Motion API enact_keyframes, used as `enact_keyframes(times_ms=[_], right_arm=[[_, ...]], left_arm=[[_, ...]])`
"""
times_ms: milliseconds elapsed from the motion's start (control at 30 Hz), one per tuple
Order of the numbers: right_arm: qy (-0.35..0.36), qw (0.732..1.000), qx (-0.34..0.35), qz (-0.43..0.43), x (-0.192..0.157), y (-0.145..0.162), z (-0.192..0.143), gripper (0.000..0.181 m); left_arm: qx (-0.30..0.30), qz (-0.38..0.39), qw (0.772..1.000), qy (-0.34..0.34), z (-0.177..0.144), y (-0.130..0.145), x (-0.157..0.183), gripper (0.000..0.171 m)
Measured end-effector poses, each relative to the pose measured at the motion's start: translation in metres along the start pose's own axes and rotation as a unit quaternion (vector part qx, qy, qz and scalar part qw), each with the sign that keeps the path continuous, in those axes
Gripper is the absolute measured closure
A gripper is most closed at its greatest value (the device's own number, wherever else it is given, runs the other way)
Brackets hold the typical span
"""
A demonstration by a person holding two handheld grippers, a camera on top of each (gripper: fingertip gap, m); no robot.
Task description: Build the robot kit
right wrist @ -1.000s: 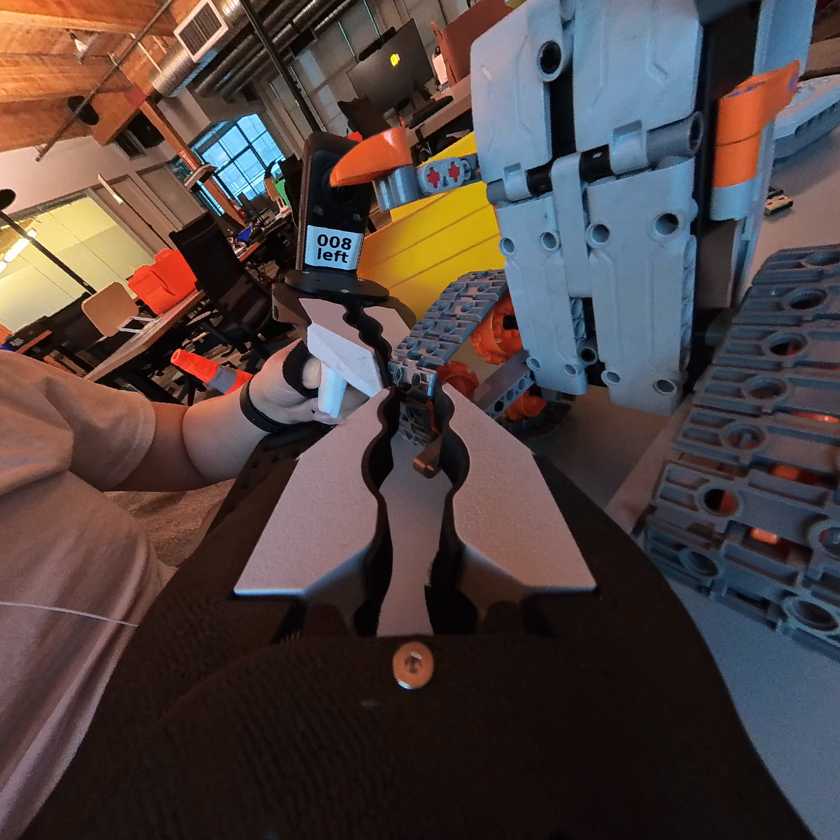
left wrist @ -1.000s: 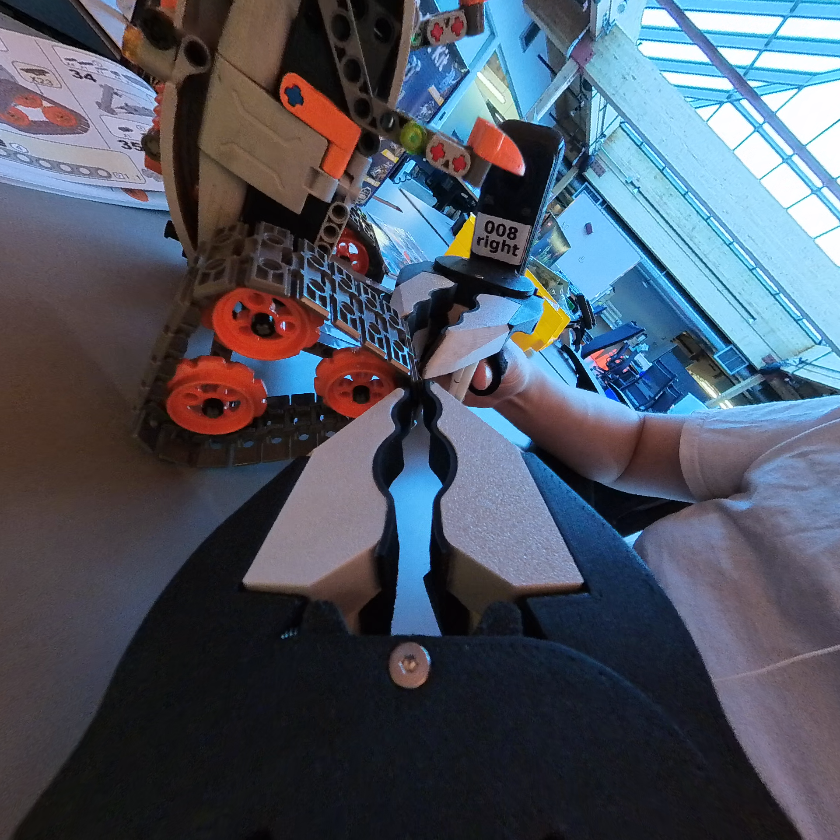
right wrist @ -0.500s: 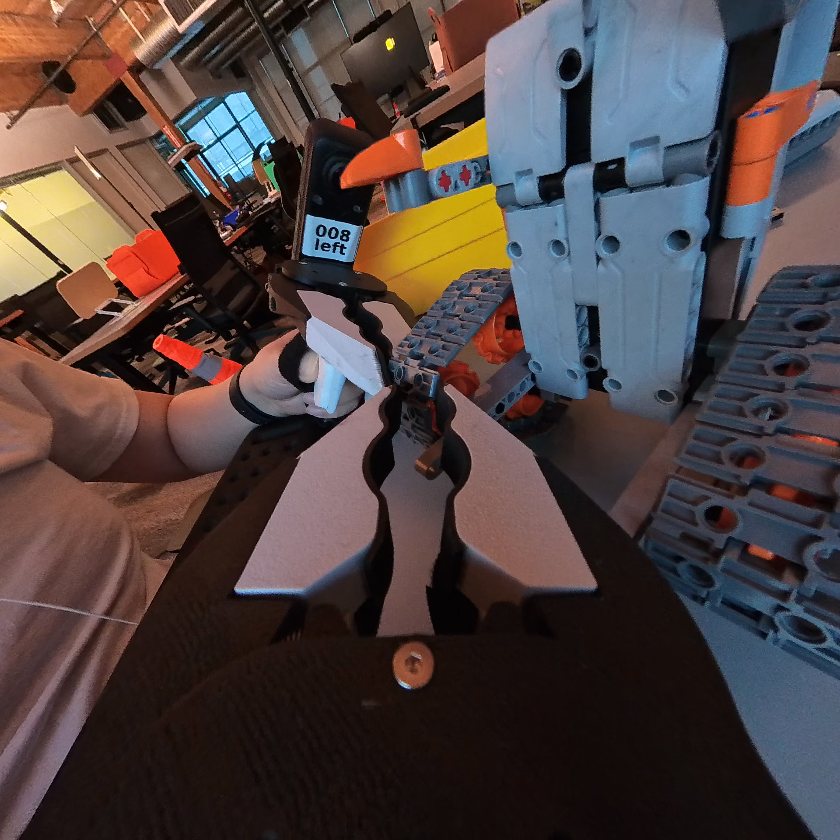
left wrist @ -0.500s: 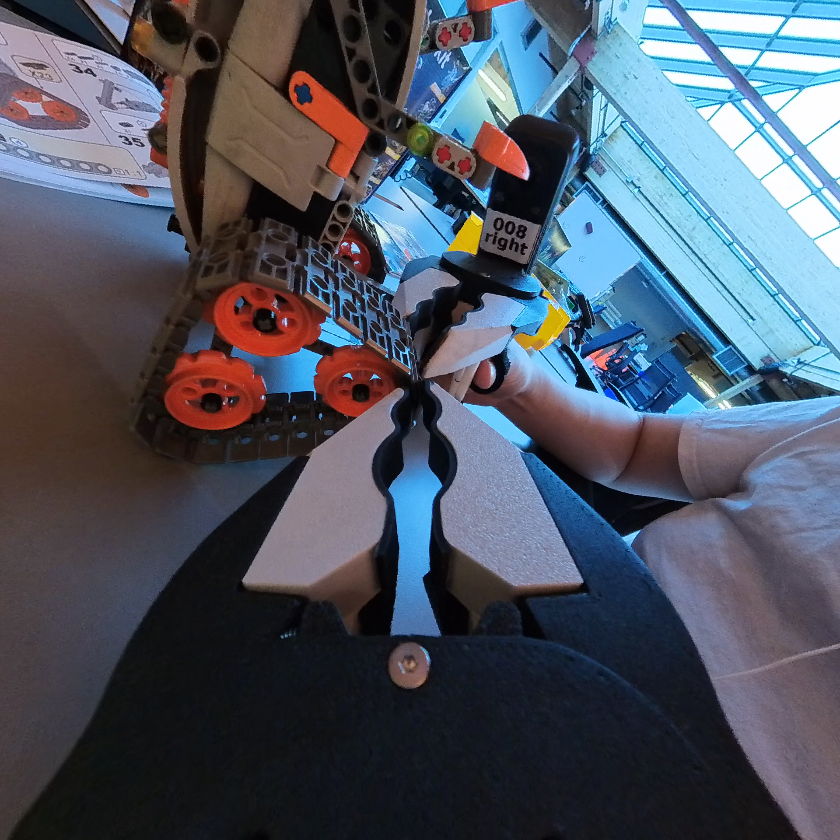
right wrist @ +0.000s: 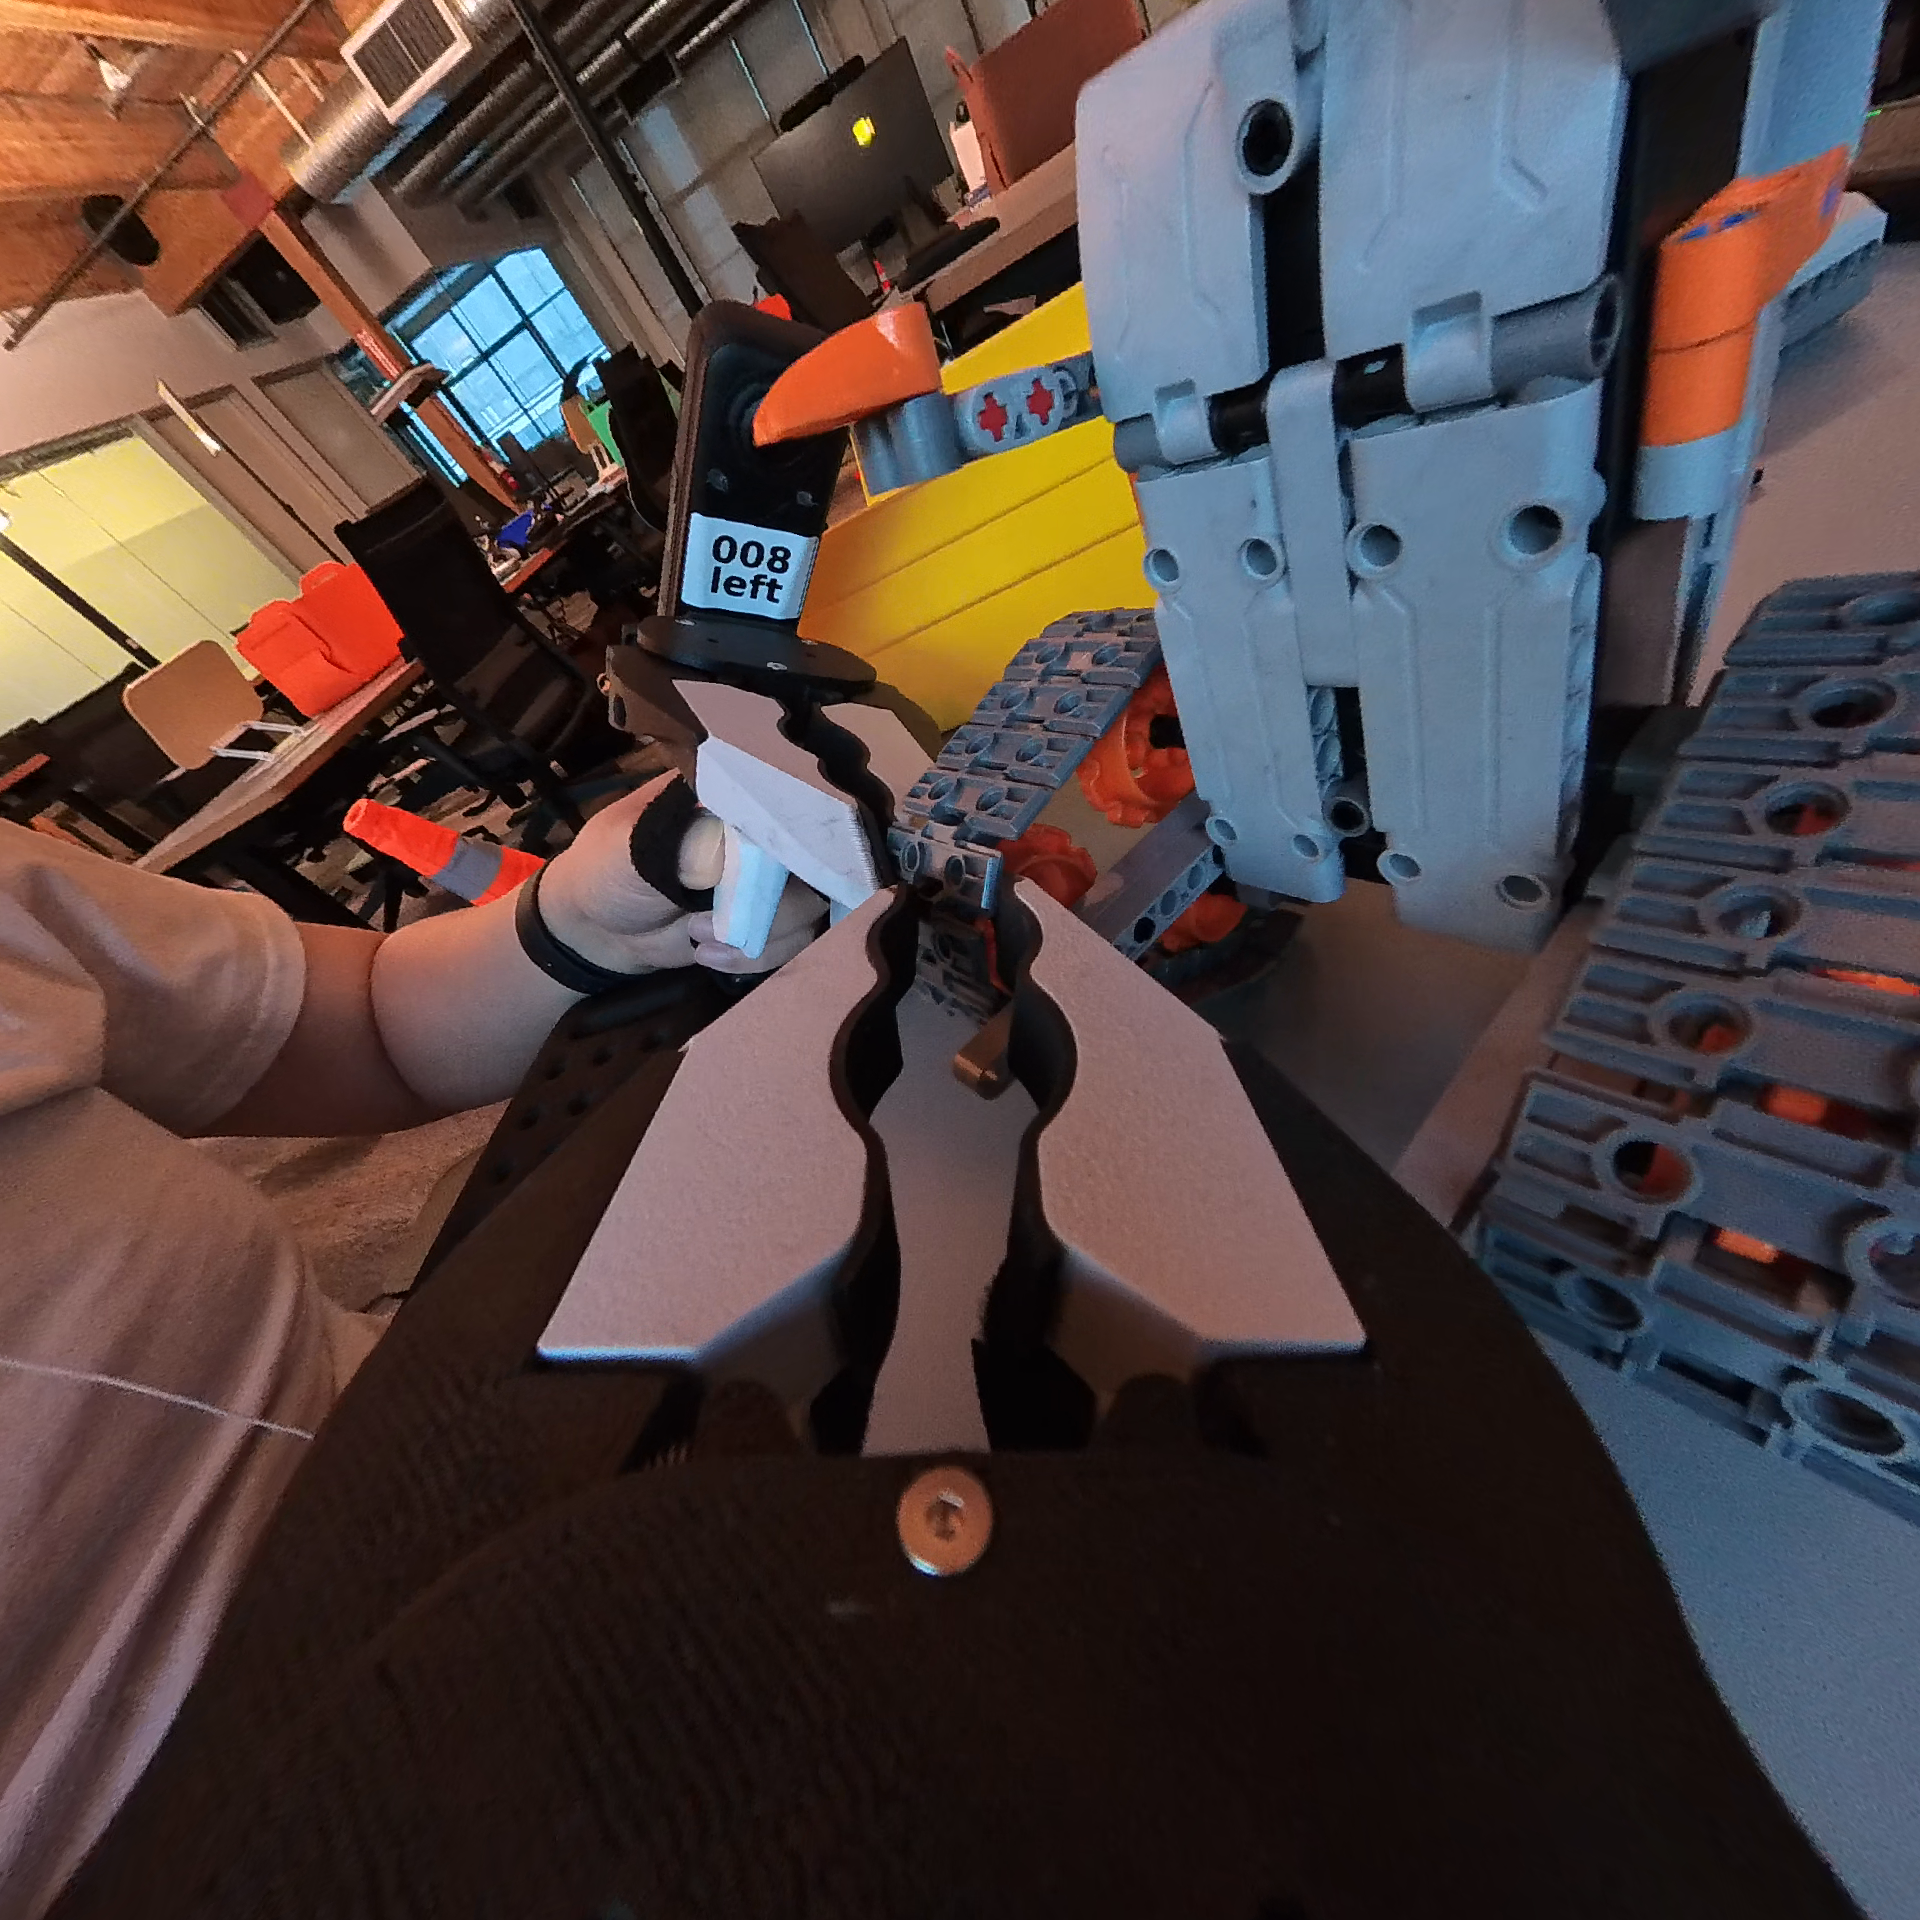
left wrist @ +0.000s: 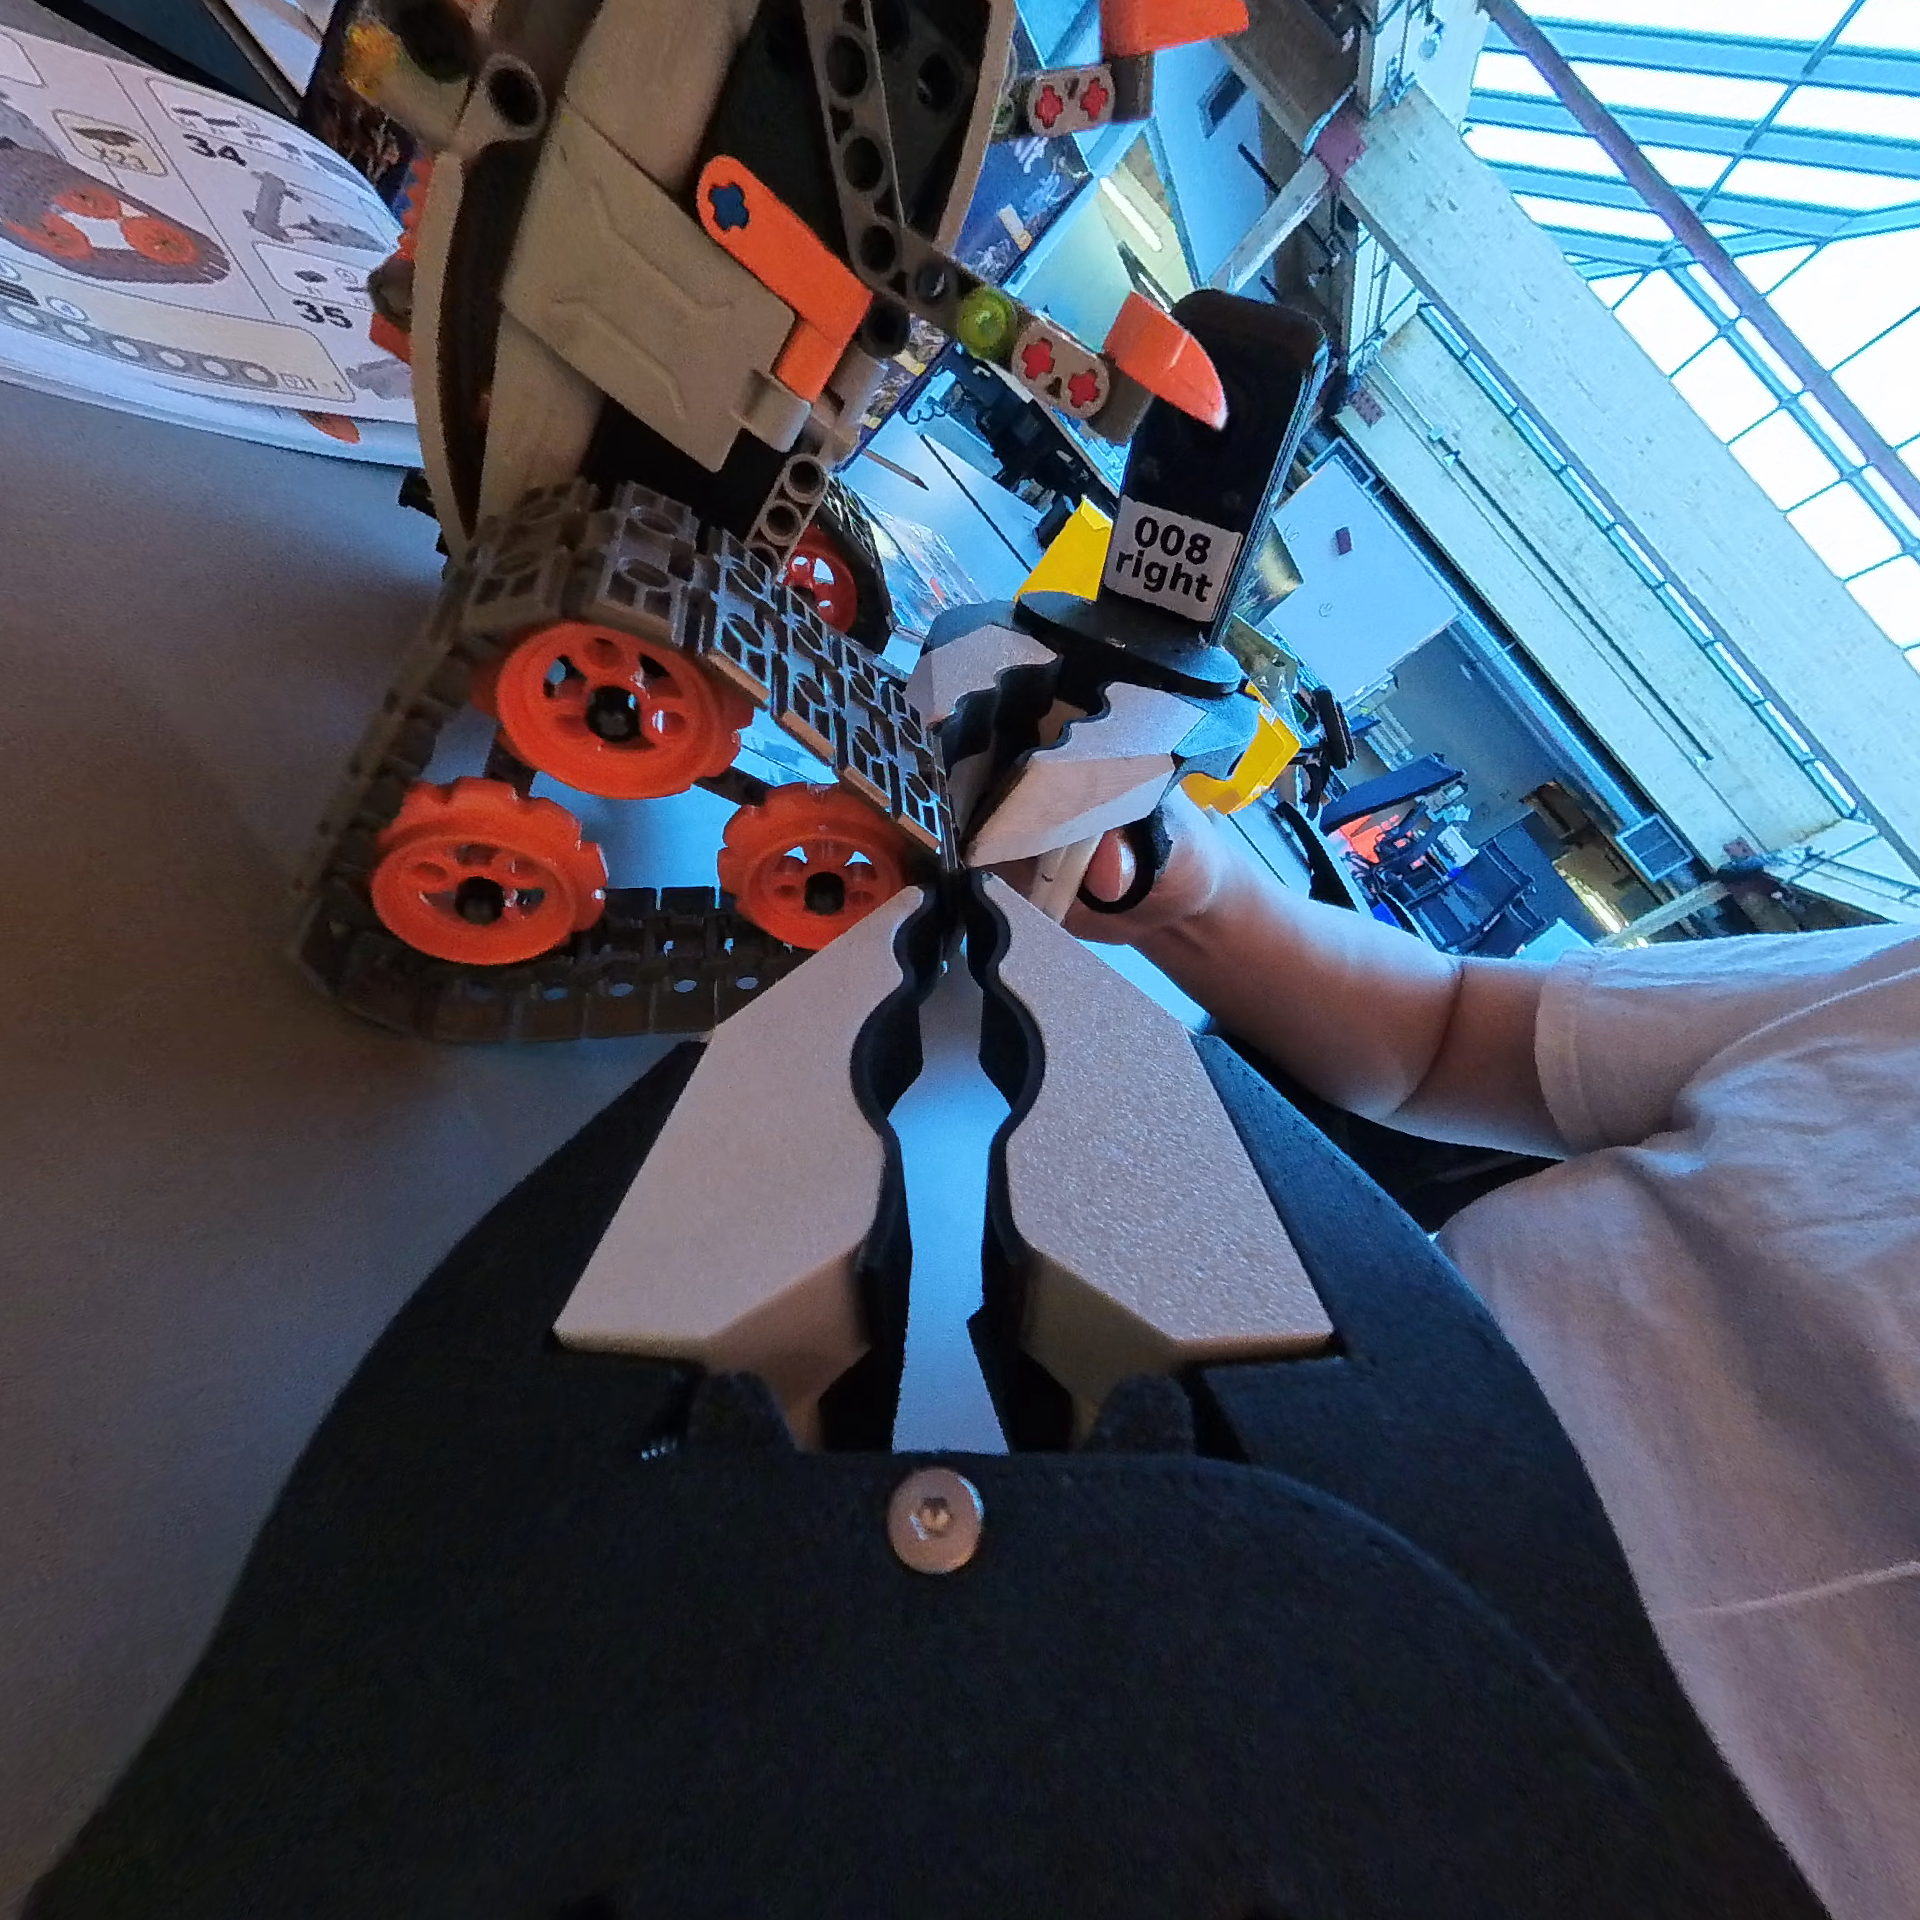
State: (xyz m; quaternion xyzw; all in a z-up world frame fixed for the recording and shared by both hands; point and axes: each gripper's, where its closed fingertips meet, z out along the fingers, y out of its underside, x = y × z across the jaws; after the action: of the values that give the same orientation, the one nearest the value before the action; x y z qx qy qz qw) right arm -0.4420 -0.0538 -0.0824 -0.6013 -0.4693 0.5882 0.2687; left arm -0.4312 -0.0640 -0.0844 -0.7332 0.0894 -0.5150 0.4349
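1. A toy tracked vehicle (left wrist: 644, 540), built of grey panels with orange trim, is standing on the grey counter (left wrist: 156, 1143). The nearer grey link track (left wrist: 810, 707) is running around three orange wheels (left wrist: 613, 712), and its end by the person is where both tools are meeting.
2. The left gripper (left wrist: 951, 914) is pinching that track end, its fingers (left wrist: 790, 1132) closed down to a thin slit on the links; the hold looks meant to steady the loop.
3. The right gripper (right wrist: 956, 925) is coming at the same spot from the opposite side. Its fingers (right wrist: 1153, 1122) are standing slightly wider, with track links and a small tan pin-like piece (right wrist: 987, 1060) lying between them. Whether they are truly clamping the links or only bracketing them cannot be told.
4. With two grips on adjoining links, the pair seems placed for working a joint in the track.
5. A second track (right wrist: 1745, 1039) is sitting close on the right in the right wrist view, and an open instruction booklet (left wrist: 156, 260) is lying on the counter behind the model.
6. Compared with a second ago, both grips are keeping the same spot and the same opening; the model's body is appearing slightly nearer and more upright in both views, with the orange claw tips sitting a little higher.
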Motion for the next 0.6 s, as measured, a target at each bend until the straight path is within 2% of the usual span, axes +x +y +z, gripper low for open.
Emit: enact_keyframes(times_ms=[600], right_arm=[[-0.001,1.000,0.007,0.008,0.0022,0.0002,0.0011,0.167]], left_arm=[[0.003,0.000,1.000,-0.010,-0.0002,-0.0007,-0.0029,0.170]])
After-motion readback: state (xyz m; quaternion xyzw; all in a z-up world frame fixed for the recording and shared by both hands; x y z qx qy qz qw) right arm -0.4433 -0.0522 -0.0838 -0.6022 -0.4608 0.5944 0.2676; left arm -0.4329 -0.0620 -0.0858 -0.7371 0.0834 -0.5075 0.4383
